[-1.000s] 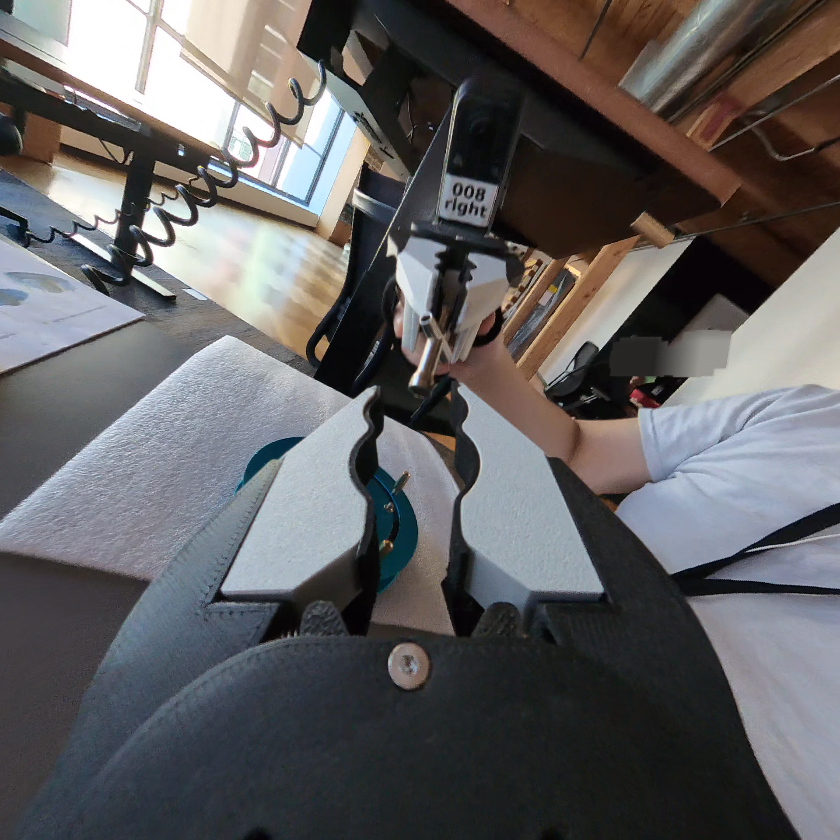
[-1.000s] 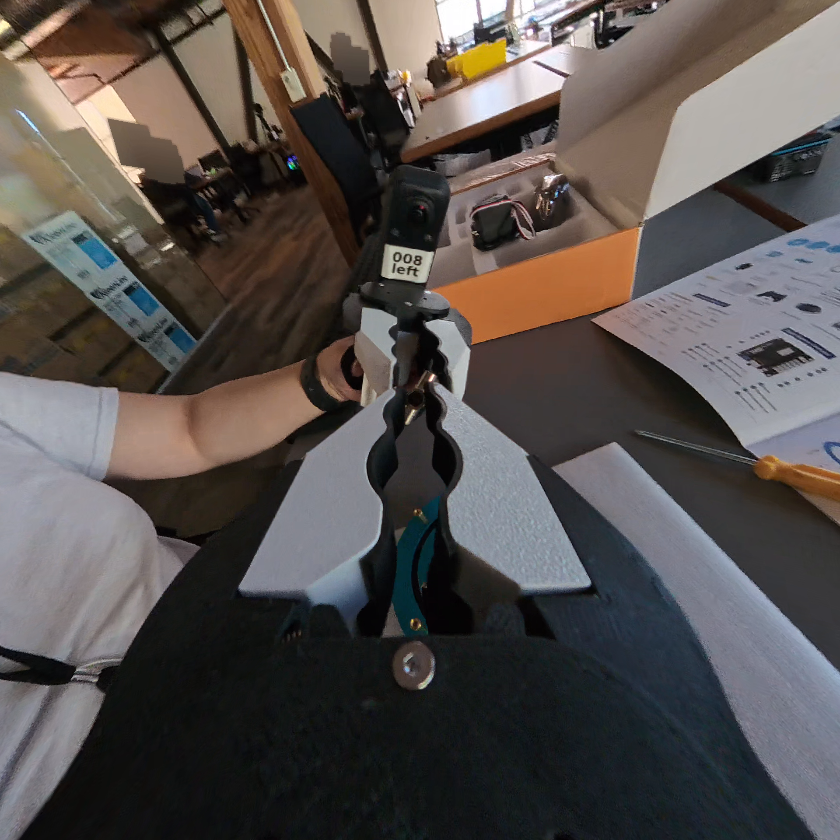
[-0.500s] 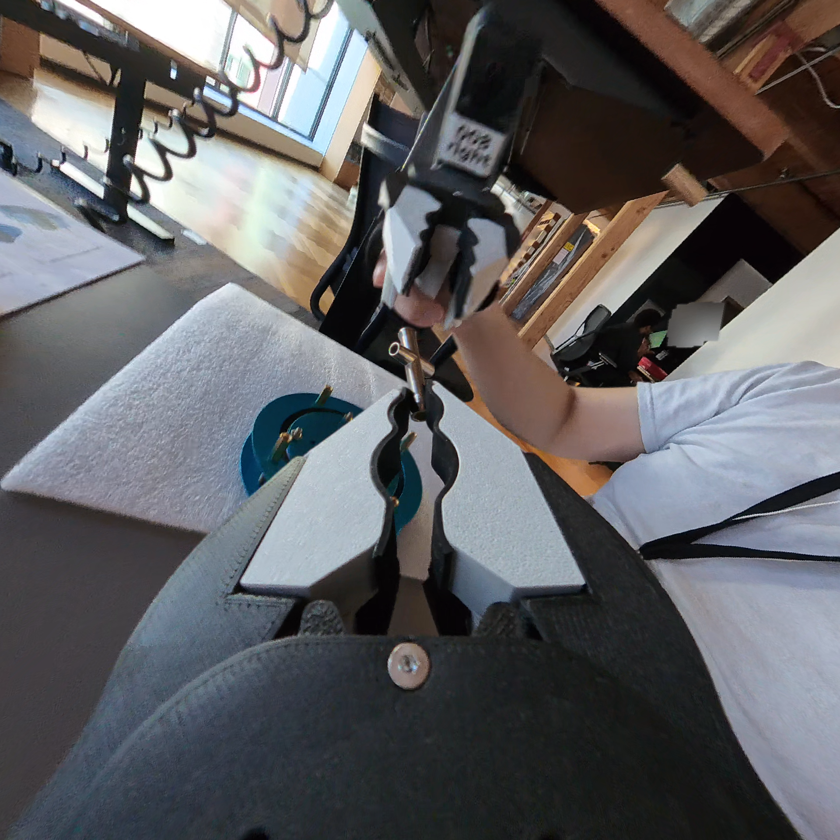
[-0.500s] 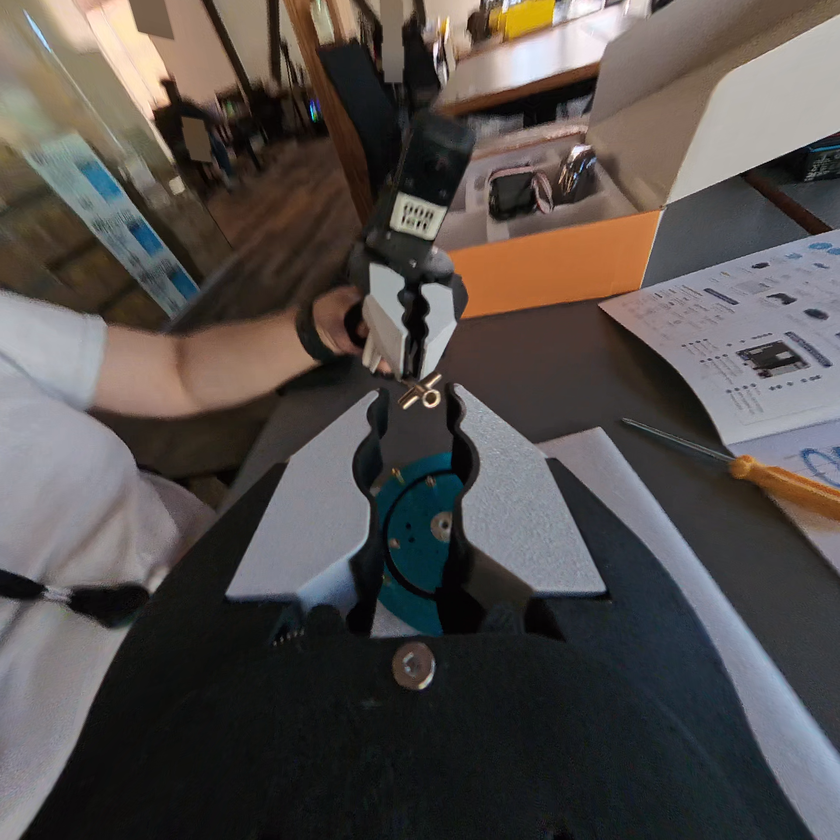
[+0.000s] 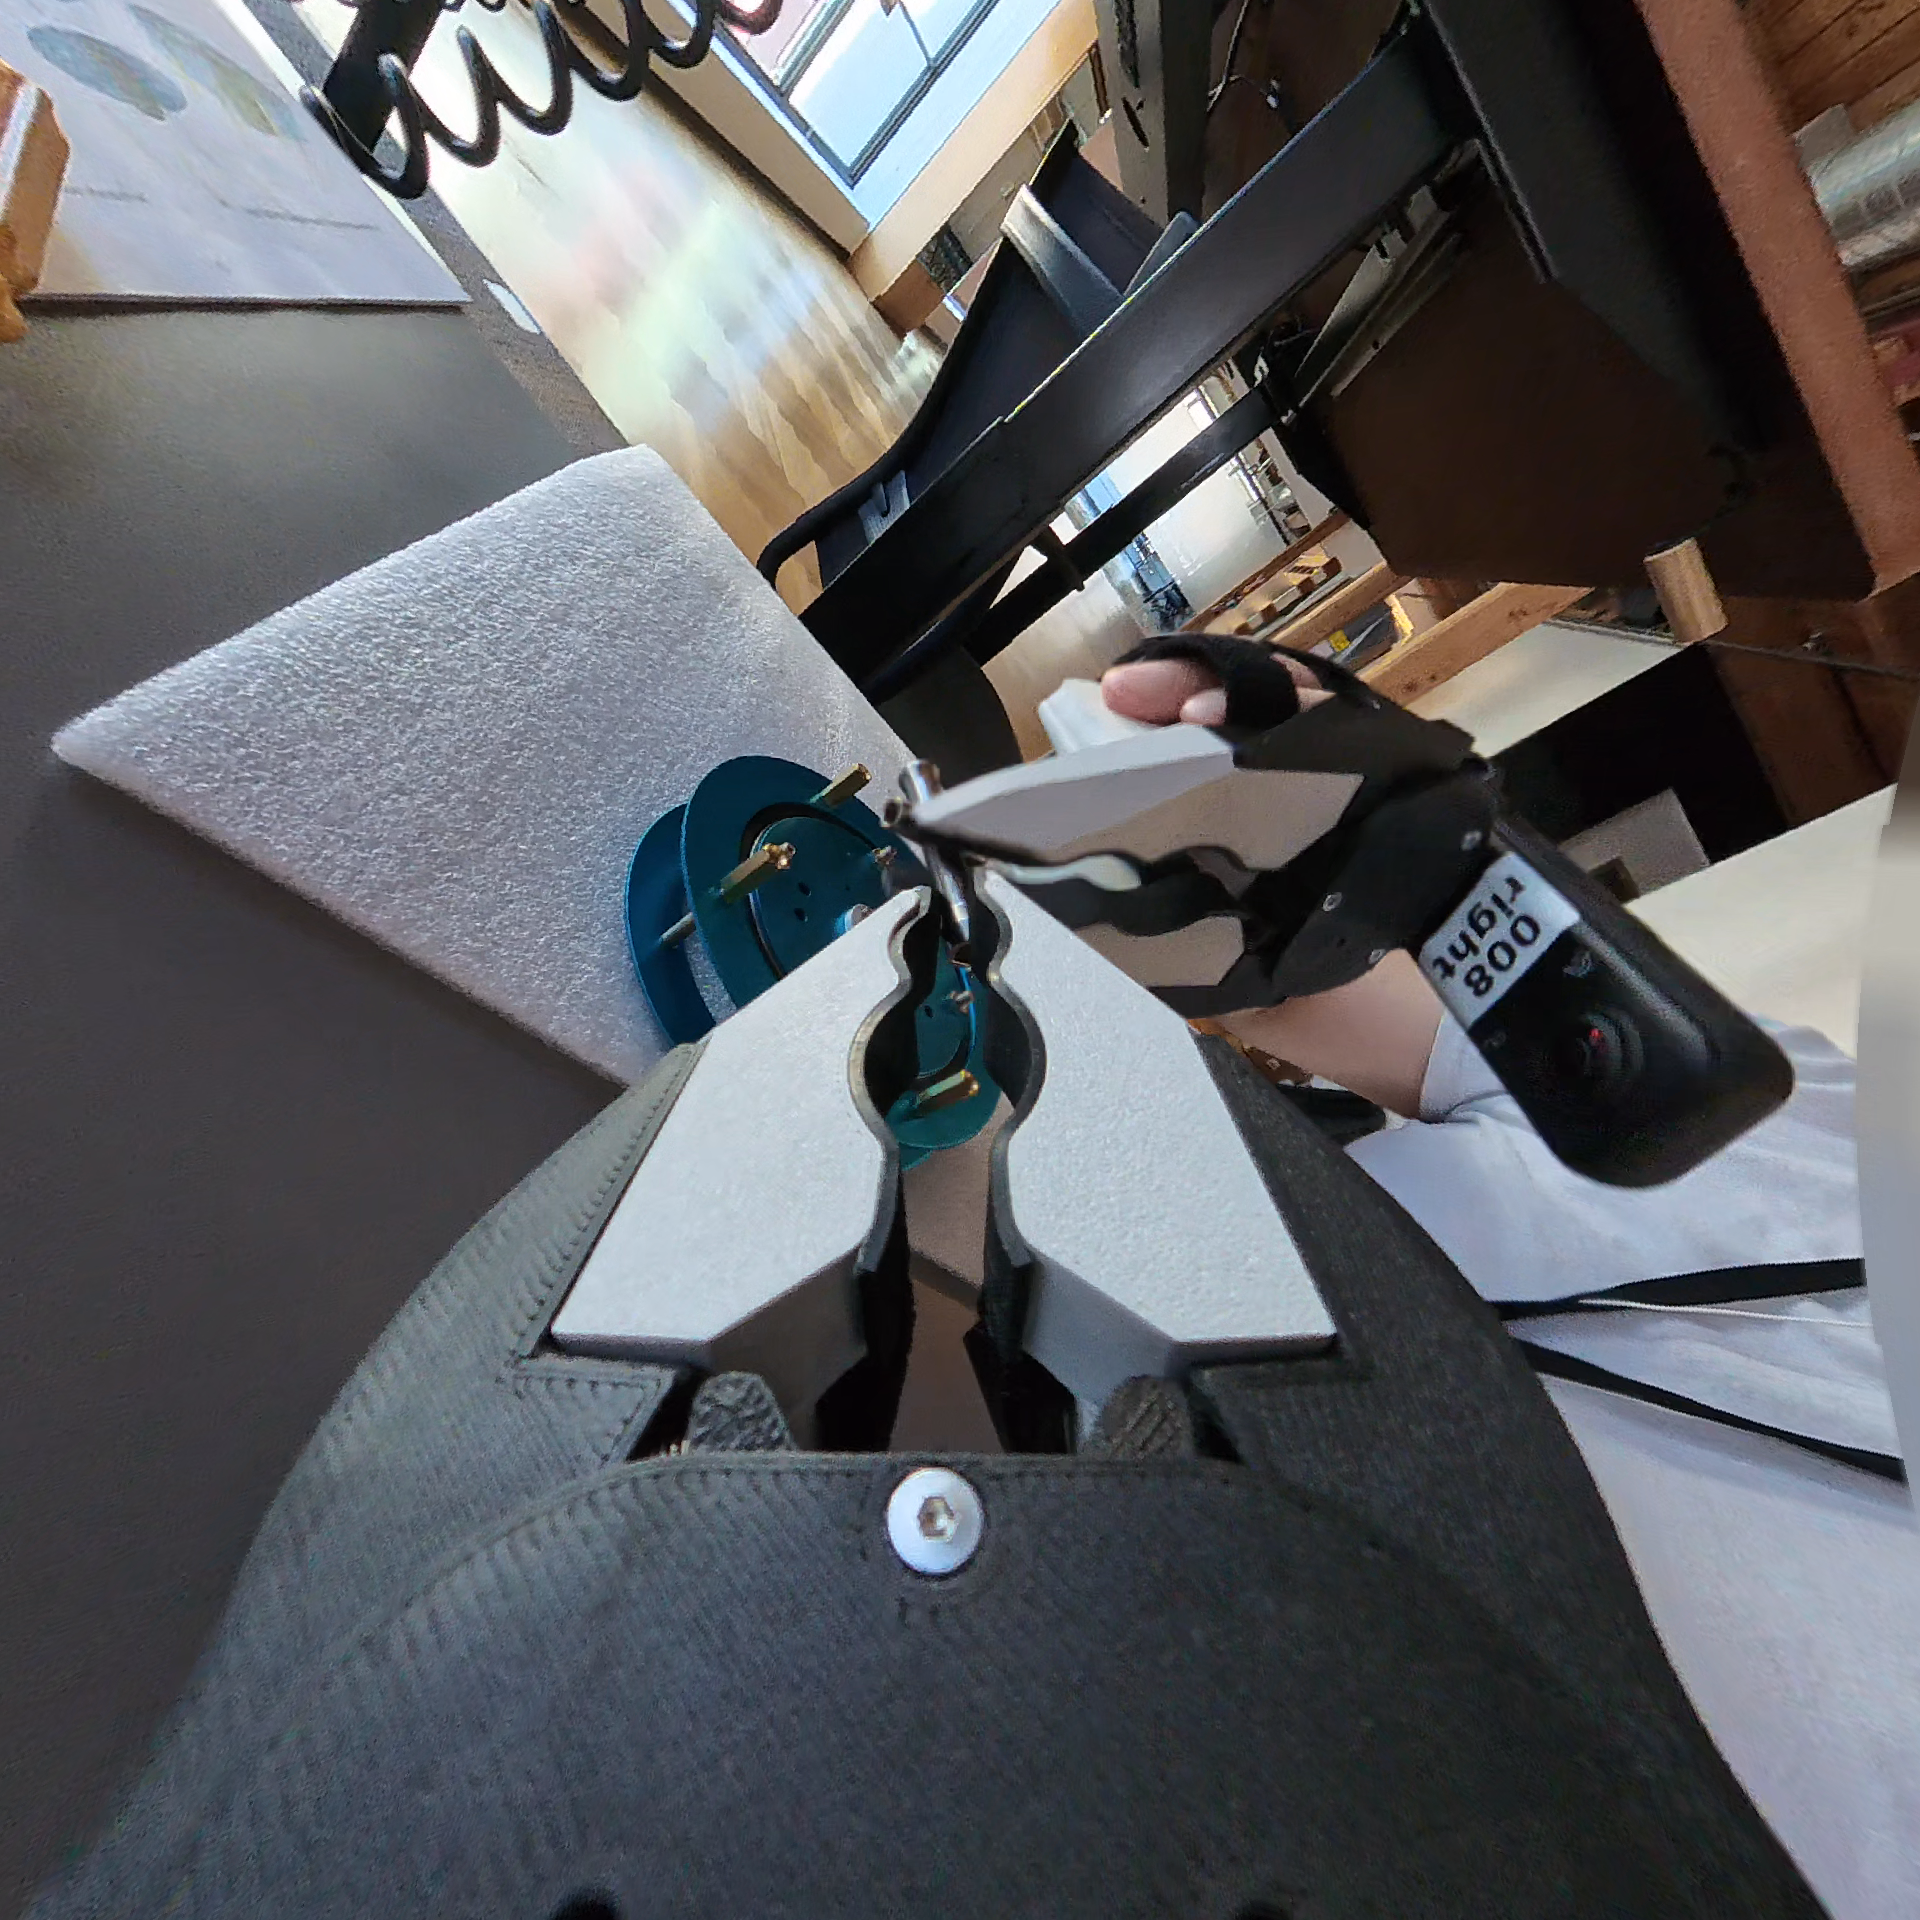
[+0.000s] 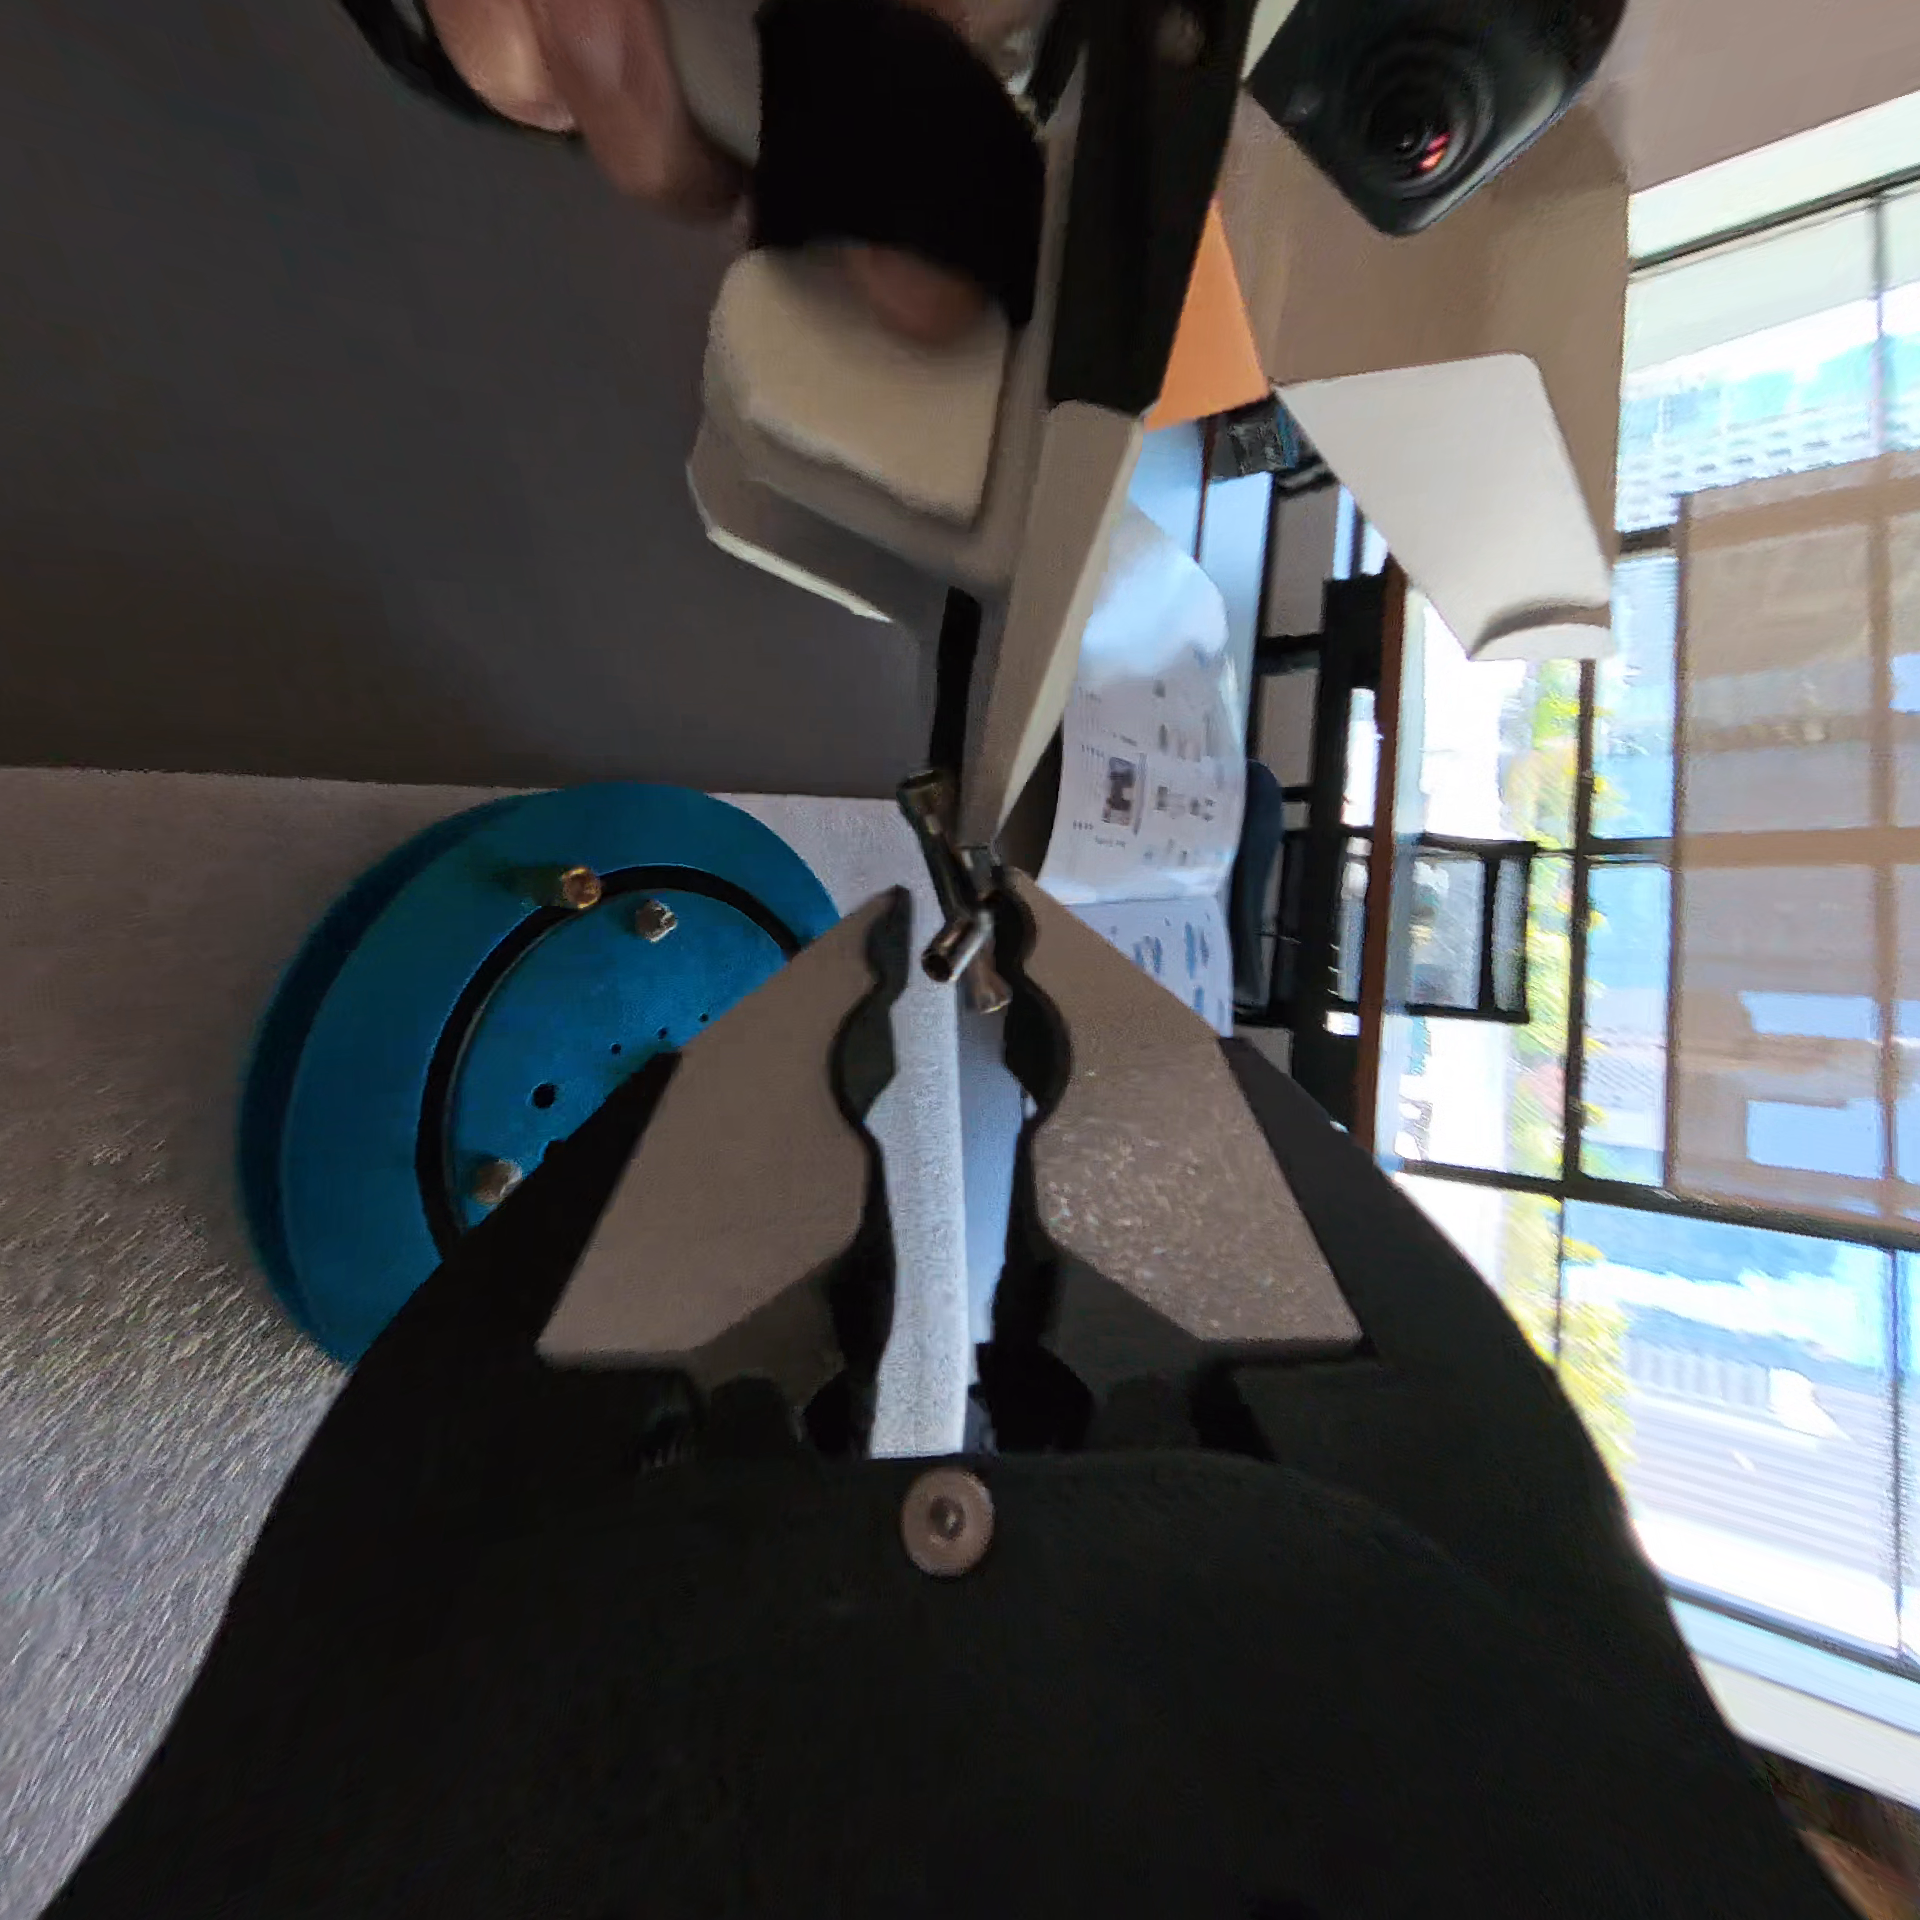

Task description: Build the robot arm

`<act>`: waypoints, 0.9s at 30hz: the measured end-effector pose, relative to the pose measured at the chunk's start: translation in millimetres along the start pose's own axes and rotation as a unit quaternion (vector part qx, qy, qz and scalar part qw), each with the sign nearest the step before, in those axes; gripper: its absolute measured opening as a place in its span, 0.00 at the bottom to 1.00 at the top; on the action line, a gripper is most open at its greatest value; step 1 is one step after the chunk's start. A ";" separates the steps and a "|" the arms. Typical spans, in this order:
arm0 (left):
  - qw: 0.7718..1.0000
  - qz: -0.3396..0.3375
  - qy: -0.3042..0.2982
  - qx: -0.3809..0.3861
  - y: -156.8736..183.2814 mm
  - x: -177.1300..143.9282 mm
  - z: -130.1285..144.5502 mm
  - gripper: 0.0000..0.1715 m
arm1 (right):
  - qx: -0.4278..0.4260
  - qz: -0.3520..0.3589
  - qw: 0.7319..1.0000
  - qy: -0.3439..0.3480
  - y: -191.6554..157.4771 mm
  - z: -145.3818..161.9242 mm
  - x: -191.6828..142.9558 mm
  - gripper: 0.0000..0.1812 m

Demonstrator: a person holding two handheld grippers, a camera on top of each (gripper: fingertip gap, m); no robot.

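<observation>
A small metal cross wrench [image 5: 957, 902] is gripped at its lower end between the tips of my left gripper [image 5: 954, 916]. My right gripper [image 5: 914, 823] reaches in from the right, held by a gloved hand, and closes on the wrench's upper part. In the right wrist view the wrench [image 6: 951, 920] sits between the tips of my right gripper [image 6: 954, 902], with the left gripper [image 6: 982, 831] coming down from above. A teal disc assembly [image 5: 748, 914] with brass standoffs lies on a white foam pad [image 5: 416, 707] just beyond both grippers. It also shows in the right wrist view [image 6: 374, 1091].
The foam pad [image 6: 104, 1039] lies on a dark table [image 5: 208, 468]. A printed sheet [image 5: 208, 187] and a black coiled cable [image 5: 468, 125] lie farther off. An orange-and-white open box [image 6: 1455, 499] stands behind the left gripper. The person's white shirt [image 5: 1662, 1455] is at the right. My left and right fingertips are right by each other.
Both views have rolled sharply. The right gripper, open and apart half a second ago, has come back and closed on the wrench. The left gripper still holds it.
</observation>
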State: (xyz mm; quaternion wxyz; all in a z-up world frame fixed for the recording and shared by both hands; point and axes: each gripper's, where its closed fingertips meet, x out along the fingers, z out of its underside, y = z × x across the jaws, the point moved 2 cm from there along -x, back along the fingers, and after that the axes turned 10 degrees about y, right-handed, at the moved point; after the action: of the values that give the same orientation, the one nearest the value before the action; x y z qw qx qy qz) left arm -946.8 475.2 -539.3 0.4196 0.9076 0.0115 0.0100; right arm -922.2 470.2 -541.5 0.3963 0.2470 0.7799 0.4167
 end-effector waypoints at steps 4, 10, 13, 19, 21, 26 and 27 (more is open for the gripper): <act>0.999 0.017 0.051 0.001 5.8 -4.4 -16.1 0.00 | 0.069 0.028 0.997 0.007 11.7 3.6 -0.7 0.03; 0.988 0.073 0.122 0.065 36.3 -17.6 -39.2 0.15 | 0.666 -0.111 0.648 0.352 58.9 -22.4 -40.3 0.03; 0.980 0.139 0.109 0.089 63.0 -4.6 -30.3 0.17 | 0.734 -0.152 0.522 0.407 67.4 -18.9 -44.2 0.03; 0.974 0.107 0.095 0.176 66.2 7.0 -20.4 0.04 | 0.740 -0.172 0.503 0.411 58.9 -34.4 -38.5 0.03; 0.974 0.113 0.095 0.171 68.1 4.9 -21.1 0.04 | 0.736 -0.177 0.498 0.423 59.7 -35.8 -39.6 0.03; 0.969 0.091 0.046 0.227 69.5 5.4 -8.6 0.04 | 0.650 -0.251 0.604 0.385 49.5 -34.5 -47.7 0.04; 0.967 0.089 0.041 0.236 70.2 6.0 -6.7 0.04 | 0.629 -0.264 0.632 0.368 48.4 -32.6 -50.3 0.05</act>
State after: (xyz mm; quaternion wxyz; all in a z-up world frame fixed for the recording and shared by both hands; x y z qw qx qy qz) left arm -940.1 435.0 -481.5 0.1905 0.9770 -0.0504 0.0815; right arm -918.0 445.0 -468.8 -0.0818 0.0463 0.9659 -0.2412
